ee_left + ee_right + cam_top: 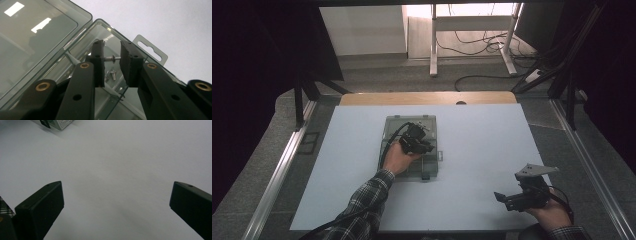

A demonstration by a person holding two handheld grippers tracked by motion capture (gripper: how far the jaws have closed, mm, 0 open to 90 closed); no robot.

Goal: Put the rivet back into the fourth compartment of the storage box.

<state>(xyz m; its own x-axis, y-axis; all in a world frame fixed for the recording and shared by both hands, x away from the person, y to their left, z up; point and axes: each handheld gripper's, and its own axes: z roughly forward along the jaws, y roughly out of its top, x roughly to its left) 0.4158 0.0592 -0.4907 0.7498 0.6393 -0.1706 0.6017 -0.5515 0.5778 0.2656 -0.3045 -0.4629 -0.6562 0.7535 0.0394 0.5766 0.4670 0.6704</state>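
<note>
A clear plastic compartment box [396, 131] lies open in the middle of the white sheet. My left gripper [426, 145] hovers over its right side. In the left gripper view the gripper [112, 59] is shut on a small metal screw [113, 58], pinched end to end between the pads just above a compartment. Two or three more screws [111, 74] lie loose in that compartment below. The box lid [37, 37] spreads out at the left. My right gripper [504, 199] rests low at the sheet's near right, and its jaws [116, 202] stand wide open over bare sheet.
The box's hang tab [151, 50] sticks out onto the white sheet [482, 145]. A corner of the box [58, 123] shows at the top left of the right gripper view. A plaid sleeve [367, 197] reaches in from the near edge. Desk legs and cables [472, 45] stand beyond the table.
</note>
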